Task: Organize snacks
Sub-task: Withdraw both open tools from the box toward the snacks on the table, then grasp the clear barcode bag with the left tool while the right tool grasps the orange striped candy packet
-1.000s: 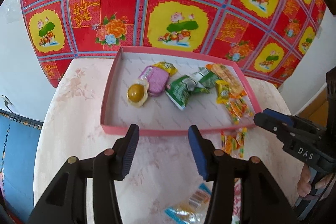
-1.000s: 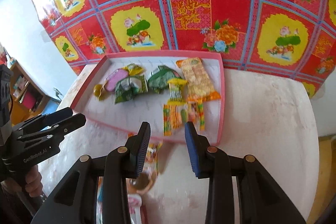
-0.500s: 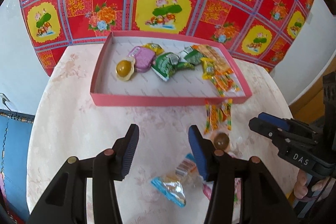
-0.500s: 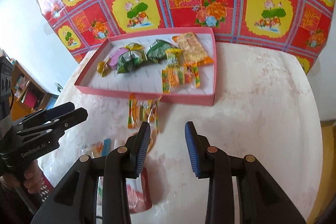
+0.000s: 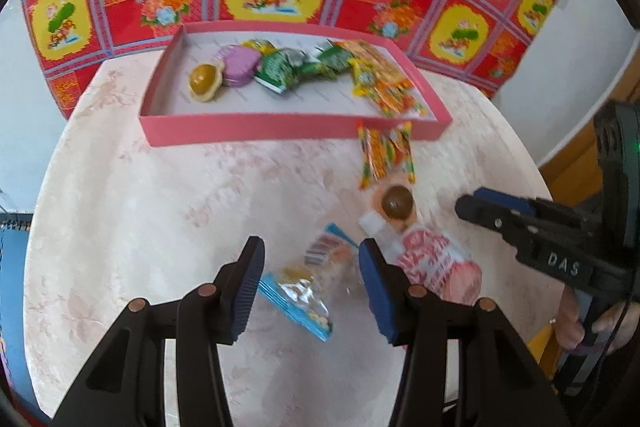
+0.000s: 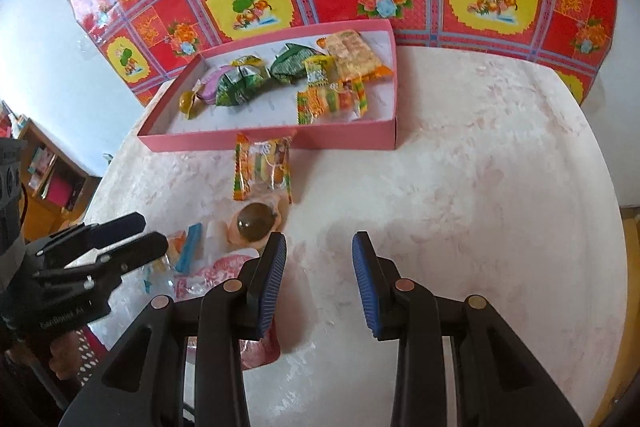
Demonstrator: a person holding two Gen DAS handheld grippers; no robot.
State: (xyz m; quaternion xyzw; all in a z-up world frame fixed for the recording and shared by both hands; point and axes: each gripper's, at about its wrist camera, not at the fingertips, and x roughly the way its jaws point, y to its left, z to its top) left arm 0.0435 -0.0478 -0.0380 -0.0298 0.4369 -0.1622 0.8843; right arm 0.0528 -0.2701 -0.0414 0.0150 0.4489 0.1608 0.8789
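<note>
Hovering spread and empty, the left gripper (image 5: 310,277) frames a blue-edged snack packet (image 5: 306,285) on the table (image 5: 140,227), perhaps without touching; the right gripper (image 6: 319,277) gapes over bare tabletop, near the pink tray (image 6: 280,141).

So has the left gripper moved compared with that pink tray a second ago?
Yes. The left gripper has pulled back from the pink tray, whose near wall then sat just above the jaws and now lies far up the left wrist view.
</note>
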